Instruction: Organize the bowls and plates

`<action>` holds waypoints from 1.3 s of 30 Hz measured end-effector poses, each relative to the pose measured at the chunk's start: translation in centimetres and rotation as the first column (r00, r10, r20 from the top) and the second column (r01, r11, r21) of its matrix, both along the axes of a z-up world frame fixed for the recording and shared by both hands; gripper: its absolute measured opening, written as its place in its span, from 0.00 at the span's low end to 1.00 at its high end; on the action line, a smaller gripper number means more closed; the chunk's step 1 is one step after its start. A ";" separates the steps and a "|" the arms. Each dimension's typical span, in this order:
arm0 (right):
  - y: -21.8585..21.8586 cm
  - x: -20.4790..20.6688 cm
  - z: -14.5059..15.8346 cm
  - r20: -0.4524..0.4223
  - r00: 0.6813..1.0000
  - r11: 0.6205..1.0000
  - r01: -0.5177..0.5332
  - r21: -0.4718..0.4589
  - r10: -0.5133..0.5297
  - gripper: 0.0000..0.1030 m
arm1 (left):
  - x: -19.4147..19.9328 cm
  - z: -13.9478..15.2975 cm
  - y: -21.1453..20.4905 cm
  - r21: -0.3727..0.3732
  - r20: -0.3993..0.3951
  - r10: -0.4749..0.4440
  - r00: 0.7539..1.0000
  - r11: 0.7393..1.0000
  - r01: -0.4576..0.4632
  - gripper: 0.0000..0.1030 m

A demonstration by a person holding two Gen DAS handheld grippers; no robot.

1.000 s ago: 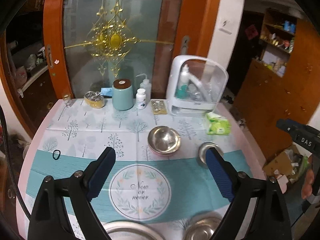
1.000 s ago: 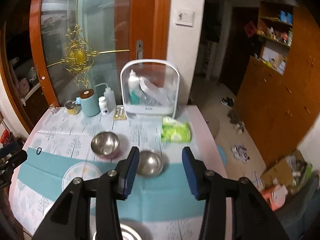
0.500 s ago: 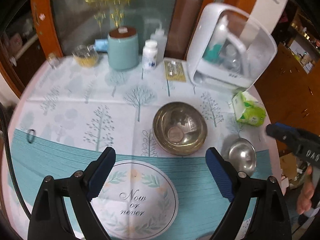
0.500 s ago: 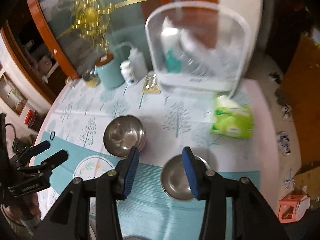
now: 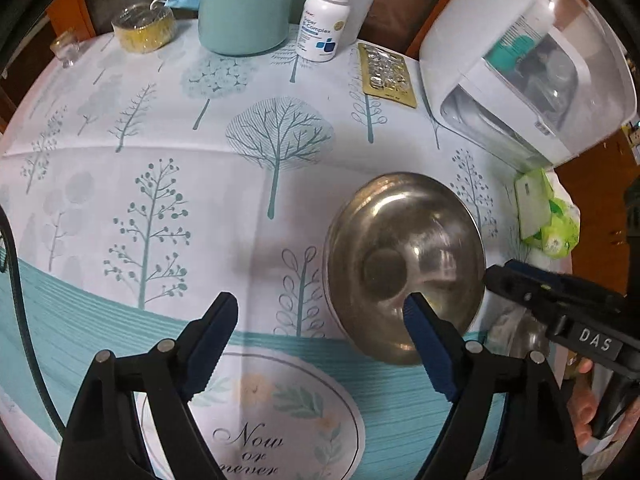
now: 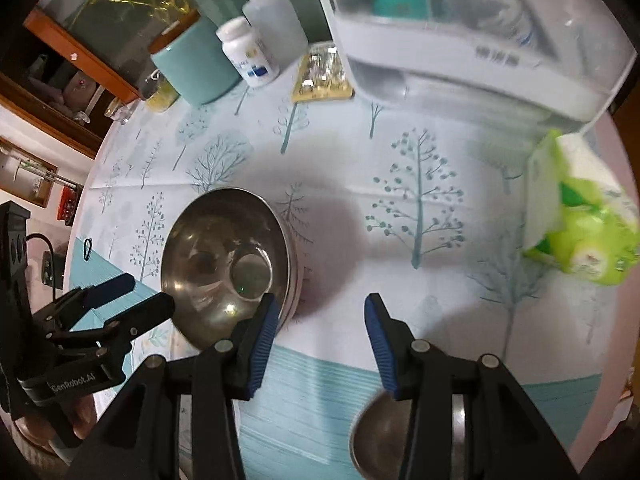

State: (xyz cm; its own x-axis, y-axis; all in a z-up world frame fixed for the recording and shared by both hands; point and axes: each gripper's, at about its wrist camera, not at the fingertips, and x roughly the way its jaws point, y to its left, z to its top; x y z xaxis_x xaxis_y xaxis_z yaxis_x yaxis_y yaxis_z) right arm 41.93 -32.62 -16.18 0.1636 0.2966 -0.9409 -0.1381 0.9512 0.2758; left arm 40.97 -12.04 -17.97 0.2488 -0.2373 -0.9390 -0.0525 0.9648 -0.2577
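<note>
Landmark: large bowl (image 5: 404, 264), steel, sitting upright on the tree-print cloth (image 5: 168, 152).
Left gripper (image 5: 320, 332): pointing steeply down at the cloth, jaws wide and closing with nothing gripped; its right finger is lying over the large bowl's near rim, its left finger over bare cloth left of the bowl.
Right gripper (image 6: 318, 334): hanging just right of the large bowl, jaws partly apart and clamping nothing; only cloth is showing between them.
Small bowl (image 6: 384, 436): sitting right of and nearer than the large bowl, partly hidden under the right gripper's right finger.
Printed medallion (image 5: 256, 412): lying on the cloth left of and nearer than the large bowl, under the left gripper.
Jar (image 5: 246, 4): teal, standing well behind the large bowl, with a pill bottle (image 5: 324, 20) just to its right.
Blister pack (image 5: 386, 74): lying behind the large bowl.
White case (image 5: 528, 64): standing behind and right of the large bowl.
Green pack (image 6: 580, 216): lying right of the large bowl, well apart.
</note>
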 end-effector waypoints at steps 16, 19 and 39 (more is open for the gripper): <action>1.3 0.6 -1.8 -0.089 0.996 0.998 -0.012 0.060 0.017 0.11 | 0.6 -1.8 -1.5 -0.033 -0.077 -0.080 0.994 0.996 0.078 0.12; 1.2 0.2 -1.5 -0.093 0.995 0.998 -0.016 0.064 0.022 0.10 | 0.1 -1.2 -1.8 -0.024 -0.080 -0.098 0.992 0.995 0.097 0.12; 1.5 -11.5 9.9 0.028 0.999 0.999 -0.033 0.040 0.032 0.10 | -12.4 11.1 -2.1 0.012 0.031 -0.189 0.981 0.982 0.189 0.13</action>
